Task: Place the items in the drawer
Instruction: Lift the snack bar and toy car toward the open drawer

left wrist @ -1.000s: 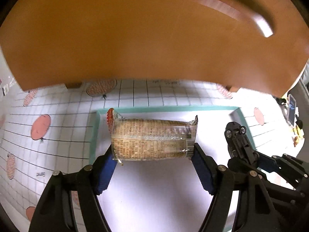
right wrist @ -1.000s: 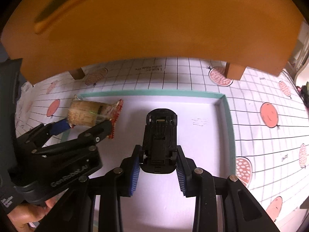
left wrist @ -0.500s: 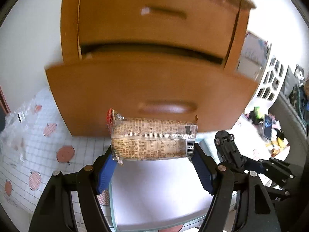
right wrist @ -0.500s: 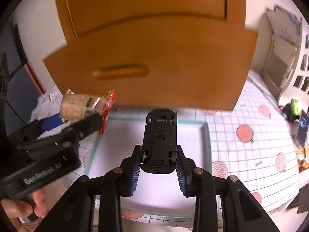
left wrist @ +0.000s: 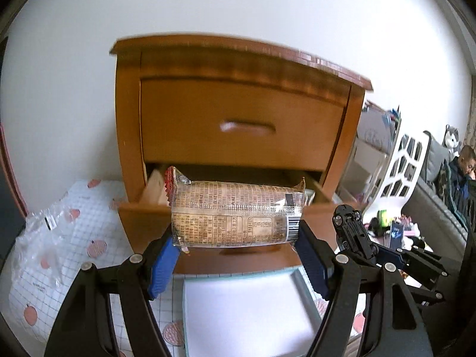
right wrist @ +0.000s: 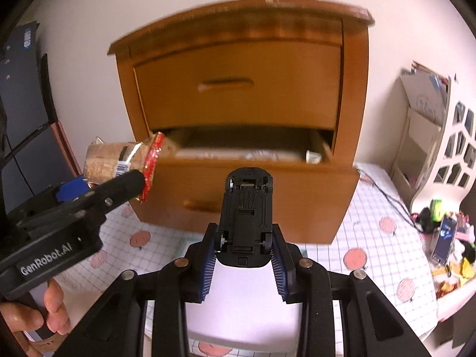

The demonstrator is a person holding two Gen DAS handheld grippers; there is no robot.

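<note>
My left gripper (left wrist: 236, 248) is shut on a long tan snack packet (left wrist: 235, 217) with a red crimped end, gripped end to end between the blue pads. The packet hangs level in front of the open lower drawer (left wrist: 142, 208) of a wooden nightstand. In the right wrist view the same packet (right wrist: 110, 160) sits left of the drawer front (right wrist: 297, 178). My right gripper (right wrist: 244, 253) is shut on a black toy car (right wrist: 245, 217), underside up, nose toward the drawer. The car (left wrist: 352, 229) also shows at the right of the left wrist view. A hand (right wrist: 44, 312) holds the left gripper.
The upper drawer (left wrist: 238, 125) is shut. A white item (right wrist: 312, 157) lies inside the lower drawer at right. Below lies a white teal-edged pad (left wrist: 247, 306) on a checked mat. A plastic bag (left wrist: 38, 238) lies left; a white cut-out rack (left wrist: 407, 163), phone (right wrist: 444, 238) and seated person (left wrist: 461, 166) are right.
Both grippers have risen from low over the white pad to the height of the open lower drawer, tilting up. Each keeps its hold, the packet left and the car right.
</note>
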